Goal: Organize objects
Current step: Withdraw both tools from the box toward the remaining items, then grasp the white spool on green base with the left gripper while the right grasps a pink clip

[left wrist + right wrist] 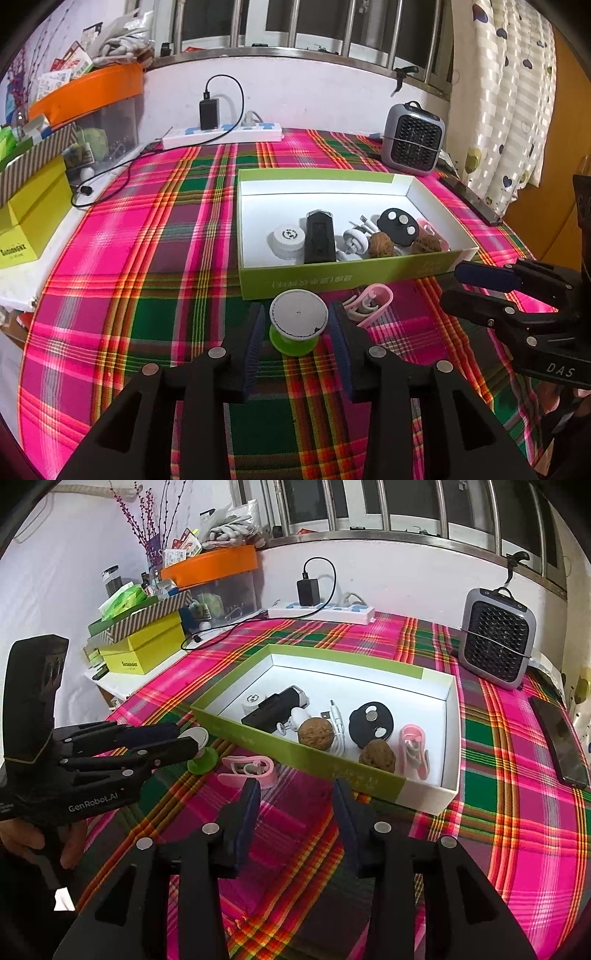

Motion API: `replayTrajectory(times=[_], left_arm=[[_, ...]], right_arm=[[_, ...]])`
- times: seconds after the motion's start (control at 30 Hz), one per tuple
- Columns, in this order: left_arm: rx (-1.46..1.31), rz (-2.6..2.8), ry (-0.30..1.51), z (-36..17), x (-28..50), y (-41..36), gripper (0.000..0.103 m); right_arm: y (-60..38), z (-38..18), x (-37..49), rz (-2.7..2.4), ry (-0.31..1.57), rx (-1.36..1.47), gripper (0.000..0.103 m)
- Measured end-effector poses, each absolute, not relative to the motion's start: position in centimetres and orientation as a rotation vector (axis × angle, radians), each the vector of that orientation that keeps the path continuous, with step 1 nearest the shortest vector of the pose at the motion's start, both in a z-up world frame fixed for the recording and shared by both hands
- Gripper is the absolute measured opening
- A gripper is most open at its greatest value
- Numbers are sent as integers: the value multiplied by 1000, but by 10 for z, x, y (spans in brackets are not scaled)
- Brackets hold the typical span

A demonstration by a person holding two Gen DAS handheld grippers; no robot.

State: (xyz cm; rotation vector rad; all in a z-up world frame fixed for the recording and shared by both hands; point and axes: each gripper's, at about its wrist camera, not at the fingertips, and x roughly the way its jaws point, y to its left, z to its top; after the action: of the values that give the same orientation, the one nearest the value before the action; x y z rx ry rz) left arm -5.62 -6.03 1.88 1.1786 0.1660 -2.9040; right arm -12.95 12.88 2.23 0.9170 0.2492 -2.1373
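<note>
A spool [298, 325] with a green base and a white top stands on the plaid cloth just in front of the green-and-white box [351, 282]. My left gripper [296, 314] straddles it, open, with a thin gap at each pad. In the right wrist view the same spool [199, 755] sits between the left gripper [188, 738] fingers. A pink clip [369, 302] [247, 768] lies beside it on the cloth. My right gripper [295, 786] is open and empty, facing the box [295, 753] front wall. Inside are two walnuts, a black device, a white cap, a cable, a black disc and another pink clip.
A grey heater [412, 138] stands at the back right and a white power strip [221, 134] with a charger at the back. Yellow boxes [33, 214] and an orange-lidded bin are stacked on the left. A dark phone [561, 738] lies along the right edge.
</note>
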Motion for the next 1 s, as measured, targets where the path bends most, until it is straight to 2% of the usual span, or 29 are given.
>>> replayTrajectory(times=[0.43, 0.63, 1.0], left_arm=[[1225, -2881, 153, 8, -73, -61, 35], [1190, -2900, 113, 11, -65, -60, 32], [1172, -2919, 171, 14, -51, -75, 32]], right_arm=[[120, 16, -129, -2115, 265, 939, 42], [110, 10, -129, -2075, 254, 964, 42], [88, 3, -145, -1967, 215, 1003, 45]])
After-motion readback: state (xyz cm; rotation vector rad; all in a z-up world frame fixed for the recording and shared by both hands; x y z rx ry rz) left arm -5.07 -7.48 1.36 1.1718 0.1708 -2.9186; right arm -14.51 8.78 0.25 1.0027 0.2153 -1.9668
